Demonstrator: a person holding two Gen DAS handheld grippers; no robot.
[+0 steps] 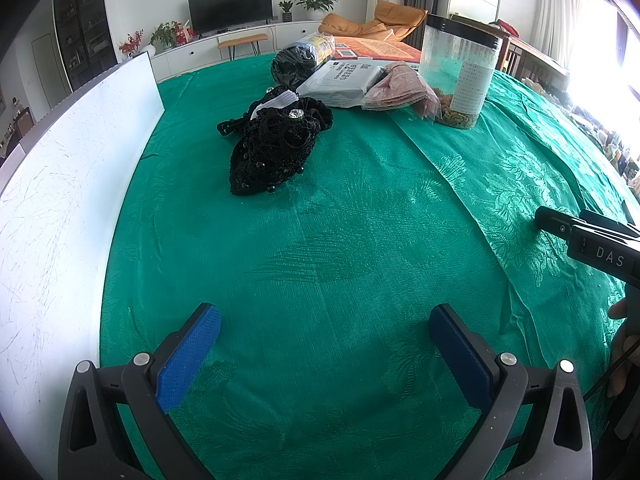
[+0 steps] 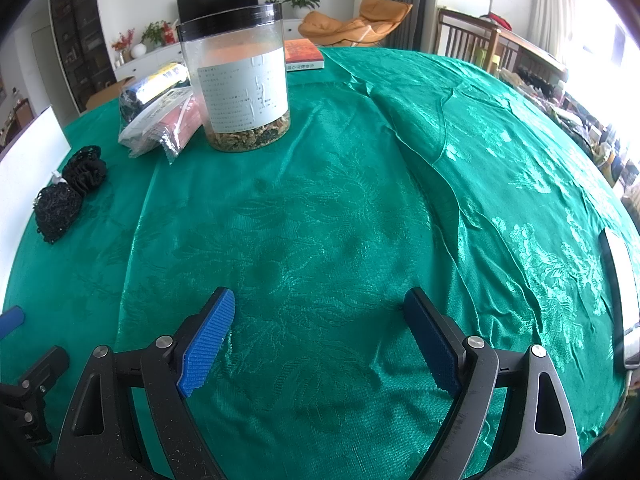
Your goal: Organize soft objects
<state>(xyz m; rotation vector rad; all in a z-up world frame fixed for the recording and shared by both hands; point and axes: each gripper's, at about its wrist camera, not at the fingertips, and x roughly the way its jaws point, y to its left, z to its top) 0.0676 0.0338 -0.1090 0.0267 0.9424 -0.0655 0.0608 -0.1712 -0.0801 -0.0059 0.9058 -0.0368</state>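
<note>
**Hovering over open green cloth, both grippers spread and empty**

Hanging low over the bench (image 1: 340, 240), left gripper (image 1: 324, 320) spread wide, nothing between its blue pads (image 1: 192, 356). Same for the right gripper (image 2: 320, 312): spread wide, empty, over bare green tablecloth (image 2: 320, 220). Plenty of free cloth ahead of both; bounded on the left by an upright white board (image 1: 72, 184) running along the bench edge.

Lying near that board, well ahead of the left gripper: a heap of black soft items (image 1: 272, 144), beaded netting in front, a ruffled black piece behind, a white ribbed band and a clear gem on top. Beyond it, clustered together: a dark netted bundle (image 1: 292, 64), a white packet (image 1: 344, 80), a pink bag (image 1: 400, 88), a clear jar (image 1: 460, 72) with black lid, and an orange book (image 1: 380, 50).

Seen only from the right wrist: a white-edged flat object (image 2: 620, 292) at the far right, and wrinkled cloth folds there. Seen only from the left wrist: the heap's gem and white band, plus the right gripper's black body at the right edge.
</note>
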